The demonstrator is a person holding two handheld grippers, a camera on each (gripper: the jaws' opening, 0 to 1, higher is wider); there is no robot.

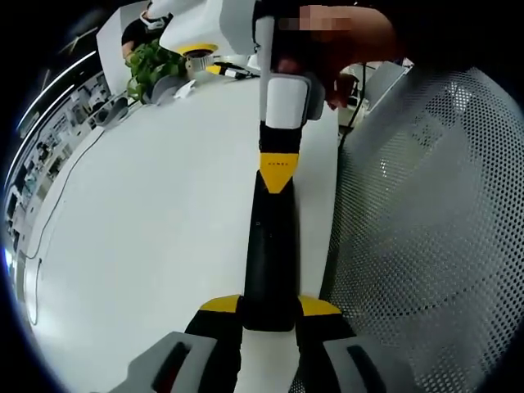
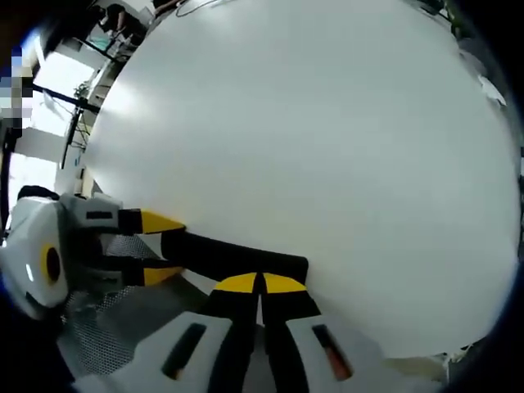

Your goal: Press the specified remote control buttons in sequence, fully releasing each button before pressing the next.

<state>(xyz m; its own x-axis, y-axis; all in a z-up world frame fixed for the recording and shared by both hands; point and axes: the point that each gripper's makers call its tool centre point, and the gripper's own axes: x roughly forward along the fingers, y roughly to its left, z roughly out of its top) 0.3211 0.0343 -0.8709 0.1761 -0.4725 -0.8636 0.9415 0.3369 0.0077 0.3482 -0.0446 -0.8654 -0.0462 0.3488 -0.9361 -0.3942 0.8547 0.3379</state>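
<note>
A long black remote control (image 1: 268, 246) lies along the white table's (image 1: 164, 213) right edge. My left gripper (image 1: 270, 307) is shut on its near end, one yellow-tipped jaw on each side. From the far side, my right gripper (image 1: 277, 173) comes in, held by a person's hand, with its yellow tip resting on the remote's far part. In the right gripper view, my right gripper (image 2: 261, 283) has its jaws shut together, tips down on the remote (image 2: 237, 254). The left gripper (image 2: 160, 250) clamps the remote's other end from the left.
A grey perforated mesh surface (image 1: 426, 229) lies right beside the table edge, and shows again as mesh (image 2: 106, 344). A green plant (image 1: 151, 65), a yellow-and-white device (image 1: 201, 53) and a thin cable (image 1: 65, 188) stand at the far left of the table.
</note>
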